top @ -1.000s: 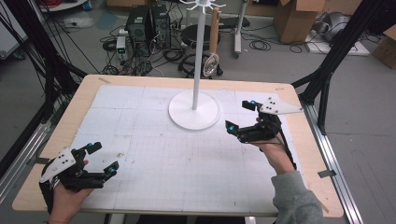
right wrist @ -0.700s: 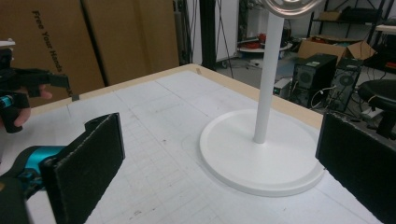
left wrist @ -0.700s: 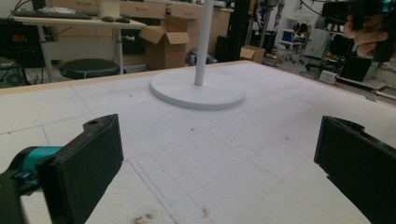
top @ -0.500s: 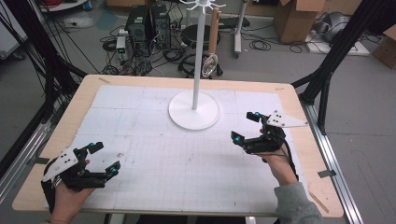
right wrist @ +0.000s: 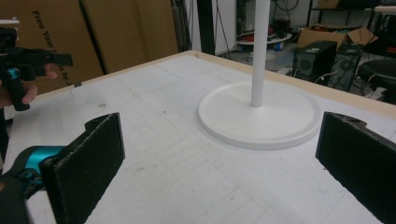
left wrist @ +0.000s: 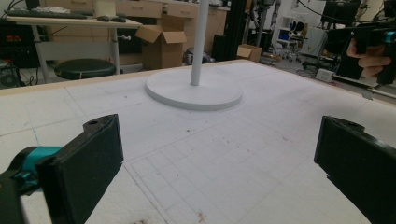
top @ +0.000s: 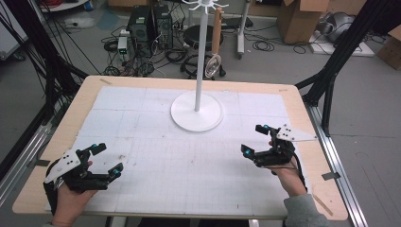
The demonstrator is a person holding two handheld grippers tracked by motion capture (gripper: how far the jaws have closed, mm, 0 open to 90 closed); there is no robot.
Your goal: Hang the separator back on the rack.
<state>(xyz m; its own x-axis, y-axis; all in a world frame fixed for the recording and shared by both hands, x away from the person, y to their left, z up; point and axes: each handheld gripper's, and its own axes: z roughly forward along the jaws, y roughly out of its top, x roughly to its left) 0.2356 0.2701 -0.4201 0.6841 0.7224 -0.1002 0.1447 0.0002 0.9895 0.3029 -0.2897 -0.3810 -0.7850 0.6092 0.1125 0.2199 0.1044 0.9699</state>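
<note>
A white stand (top: 196, 111) with a round base and a thin pole rises from the back middle of the white gridded mat (top: 189, 165). From its top hooks hangs a wooden-handled wire utensil (top: 215, 60). My left gripper (top: 108, 158) is open above the mat's near left corner, nothing between its fingers. My right gripper (top: 253, 139) is open at the right, a short way in front of the base and to its right, also holding nothing. In the left gripper view the base (left wrist: 194, 91) lies ahead between the wide jaws. The right gripper view has the base (right wrist: 261, 114) close ahead.
The wooden table edge (top: 302, 101) frames the mat. Black frame posts (top: 331, 71) stand at the table's corners. Computers (top: 151, 26), cables and cardboard boxes (top: 298, 19) lie on the floor beyond the far edge. The other hand's gripper (left wrist: 369, 42) appears at far right of the left gripper view.
My right gripper has drawn back from the stand toward the near edge and slightly right. The left gripper has hardly moved. Both stay open.
</note>
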